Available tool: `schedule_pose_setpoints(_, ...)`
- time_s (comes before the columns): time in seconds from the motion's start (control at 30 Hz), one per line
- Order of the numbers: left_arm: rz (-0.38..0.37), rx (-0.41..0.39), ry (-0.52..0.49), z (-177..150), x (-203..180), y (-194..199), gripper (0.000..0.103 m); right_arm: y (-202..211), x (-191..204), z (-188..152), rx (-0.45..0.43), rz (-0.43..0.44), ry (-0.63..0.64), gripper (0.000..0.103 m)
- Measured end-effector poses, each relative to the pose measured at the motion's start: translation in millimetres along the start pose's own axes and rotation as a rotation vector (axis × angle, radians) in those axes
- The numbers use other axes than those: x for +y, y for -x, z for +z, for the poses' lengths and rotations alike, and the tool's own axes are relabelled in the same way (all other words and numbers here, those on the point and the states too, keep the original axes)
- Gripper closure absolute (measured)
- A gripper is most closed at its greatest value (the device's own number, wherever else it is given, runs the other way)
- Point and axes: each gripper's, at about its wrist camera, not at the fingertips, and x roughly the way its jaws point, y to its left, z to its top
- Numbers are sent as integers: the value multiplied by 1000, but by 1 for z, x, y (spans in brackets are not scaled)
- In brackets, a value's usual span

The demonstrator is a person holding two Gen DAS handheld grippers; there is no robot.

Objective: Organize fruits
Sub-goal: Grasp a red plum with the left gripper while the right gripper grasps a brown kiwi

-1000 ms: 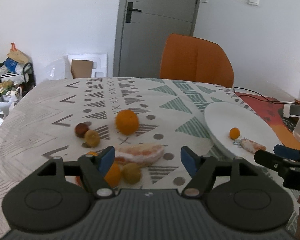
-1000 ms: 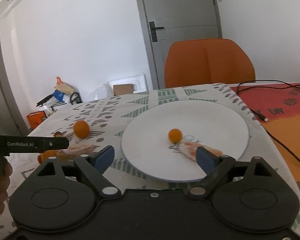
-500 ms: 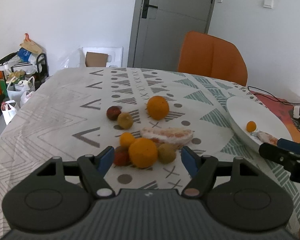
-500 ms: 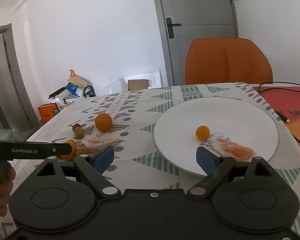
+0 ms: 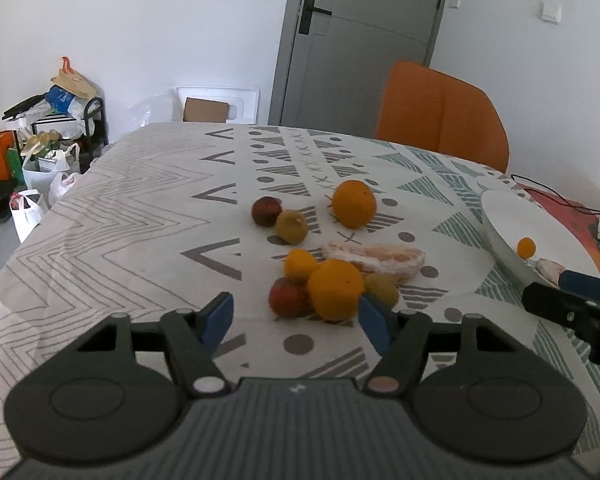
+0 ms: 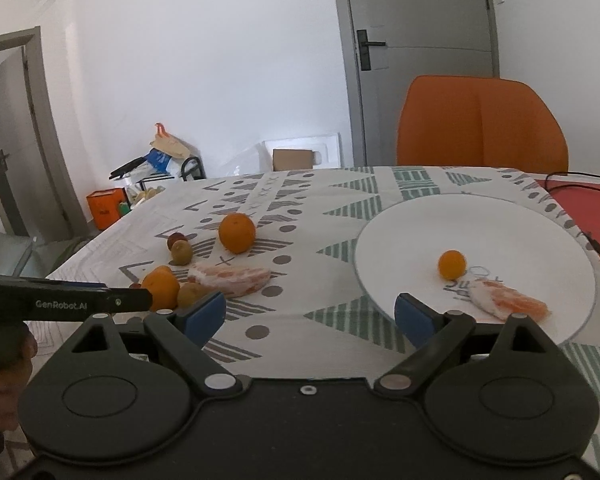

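- Left gripper (image 5: 296, 318): blue-padded jaws closing, nothing between them yet; the nearest fruit lies just beyond the tips.
- Right gripper (image 6: 310, 316): jaws opening, spread and empty, near the plate's near rim.
- Near cluster, centre of the patterned tablecloth (image 5: 140, 216): large round orange (image 5: 335, 290), red plum-like fruit (image 5: 290, 298), small olive-green fruit (image 5: 382, 289), small round mandarin (image 5: 300, 265), all touching.
- Risk: jaws closing on this tight cluster may nudge neighbours and set round fruit rolling toward the table edge.
- Risk: the peeled pale-pink citrus segment (image 5: 374, 261) looks soft; a hard pinch could crush it.
- Farther: second large orange (image 5: 354, 203), dark red fruit (image 5: 266, 211), yellow-green fruit (image 5: 292, 226).
- White round plate (image 6: 520, 232), right side: tiny orange kumquat (image 6: 452, 264) and one peeled segment piece (image 6: 508, 300).
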Motion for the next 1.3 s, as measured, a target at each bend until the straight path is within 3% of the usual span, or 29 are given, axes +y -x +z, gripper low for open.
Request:
schedule_pose_setpoints(0.17,-30,-26,-12,-1,4,-2,53,-8,8,1,15,11,12,11)
schedule_pose_setpoints(0.53,-119,-31,-39,-4,2,-10,57,-25,26,4,46,46,50,11)
schedule_pose_setpoints(0.6,-119,3,-49,-6,1,-17,61,-28,29,4,52,50,55,11)
schedule_pose_setpoints(0.7,-111,-15,-66,-8,1,-17,64,-33,33,5,61,55,64,11)
schedule_pose_setpoints(0.8,-102,-15,-44,-6,7,-19,83,-37,36,4,72,61,67,11)
schedule_pose_setpoints(1.07,-98,-17,-5,-3,26,-14,83,-53,53,6,98,106,103,13)
schedule_pose_setpoints(1.3,-66,-34,28,-2,45,-3,83,-67,73,10,115,144,149,22)
